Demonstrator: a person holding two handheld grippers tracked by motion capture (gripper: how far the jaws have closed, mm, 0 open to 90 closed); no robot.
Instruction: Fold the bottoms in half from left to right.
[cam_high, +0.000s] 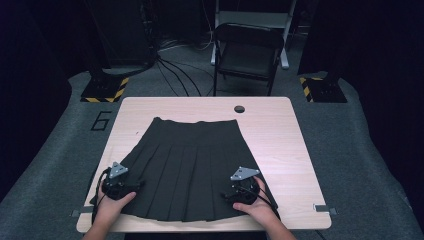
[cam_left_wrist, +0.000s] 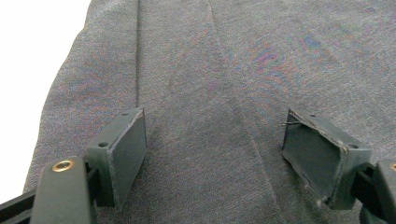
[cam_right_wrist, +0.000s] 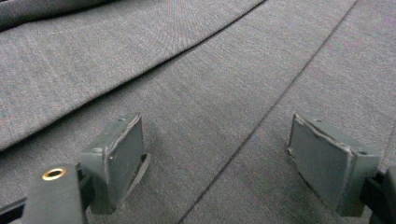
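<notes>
A dark pleated skirt (cam_high: 190, 165) lies flat on the light wooden table (cam_high: 280, 135), waistband at the far side, hem toward the person. My left gripper (cam_high: 119, 184) rests on the skirt's near left corner, held by a hand. My right gripper (cam_high: 243, 187) rests on the near right part of the skirt. In the left gripper view the grey cloth (cam_left_wrist: 210, 93) lies under my left gripper (cam_left_wrist: 215, 154), jaws wide apart with nothing between the pads. In the right gripper view the pleats (cam_right_wrist: 187, 93) run beneath my right gripper (cam_right_wrist: 217, 158), open too.
A round cable hole (cam_high: 239, 108) sits near the table's far edge. A black folding chair (cam_high: 247, 52) stands beyond the table, with cables on the floor and yellow-black striped stand bases (cam_high: 105, 90) at both far corners.
</notes>
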